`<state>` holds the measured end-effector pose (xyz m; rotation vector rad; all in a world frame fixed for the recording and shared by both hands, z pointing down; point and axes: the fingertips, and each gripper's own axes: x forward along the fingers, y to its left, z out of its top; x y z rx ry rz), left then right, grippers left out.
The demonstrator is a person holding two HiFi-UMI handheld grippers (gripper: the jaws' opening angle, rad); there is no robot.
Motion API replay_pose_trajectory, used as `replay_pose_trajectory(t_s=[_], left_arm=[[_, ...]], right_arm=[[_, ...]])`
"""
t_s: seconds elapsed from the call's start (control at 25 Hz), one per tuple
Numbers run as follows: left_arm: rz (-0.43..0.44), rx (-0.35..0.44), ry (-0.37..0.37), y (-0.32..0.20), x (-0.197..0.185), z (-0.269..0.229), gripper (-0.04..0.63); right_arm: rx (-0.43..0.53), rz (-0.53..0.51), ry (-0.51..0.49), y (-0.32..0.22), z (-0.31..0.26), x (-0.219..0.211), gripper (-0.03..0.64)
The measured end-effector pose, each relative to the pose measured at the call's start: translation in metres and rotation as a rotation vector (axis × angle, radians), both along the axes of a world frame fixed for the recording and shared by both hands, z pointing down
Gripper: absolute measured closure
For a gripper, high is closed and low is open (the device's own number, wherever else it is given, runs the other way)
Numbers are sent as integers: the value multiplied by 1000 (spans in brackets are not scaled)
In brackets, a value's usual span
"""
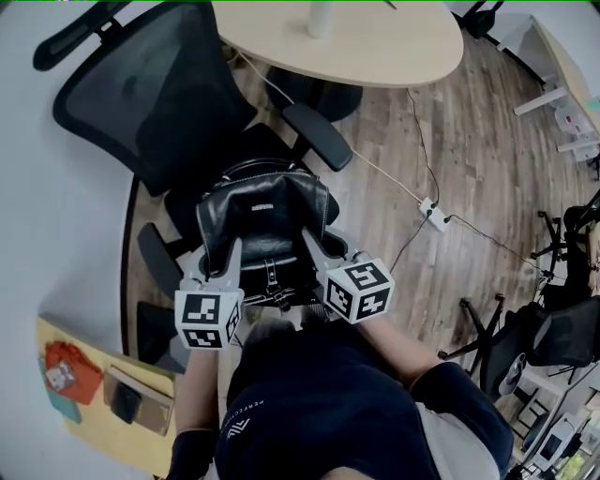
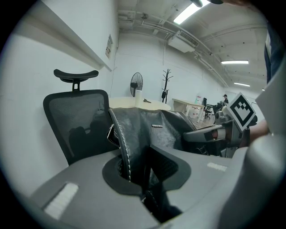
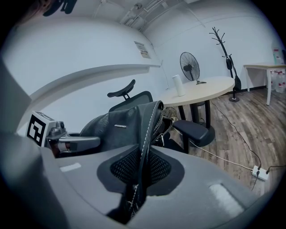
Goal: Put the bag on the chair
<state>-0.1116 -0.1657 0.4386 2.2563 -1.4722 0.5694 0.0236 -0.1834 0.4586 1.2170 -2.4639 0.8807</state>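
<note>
The left tongs (image 1: 228,251) are clenching on the stitched left side edge of the black leather bag (image 1: 262,225), and the right tongs (image 1: 316,239) are clenching on its opposite edge; each gripper view is showing a seam pinched between mesh pads ( (image 2: 134,172), (image 3: 140,172)). The bag is hanging upright between them, in front of the backrest of the black mesh chair (image 1: 159,103) and over its seat. Whether its bottom is touching the seat cannot be told.

The chair's two armrests are flanking the bag, one (image 1: 319,136) near the right tongs and the other (image 1: 159,258) just beside the left tongs. A white wall (image 2: 27,112) is running close along the chair's left. Behind the chair, a round bench (image 1: 375,47) is carrying a white cylinder (image 1: 321,17). A cable (image 1: 384,173) is trailing across the wooden floor (image 1: 469,141) to a power strip (image 1: 434,216). A fan (image 3: 190,65) and a coat stand (image 3: 225,49) are standing beyond the bench.
</note>
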Motion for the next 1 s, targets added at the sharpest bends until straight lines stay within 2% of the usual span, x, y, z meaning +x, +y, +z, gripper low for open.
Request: replay_pose_trajectory(t_s=[0.44, 1.0], left_arm=[[22, -37, -36, -66, 19, 27, 514], [60, -60, -63, -119, 27, 71, 497]], right_arm=[[-21, 50, 9, -59, 29, 20, 572], [-41, 114, 27, -98, 70, 30, 571]])
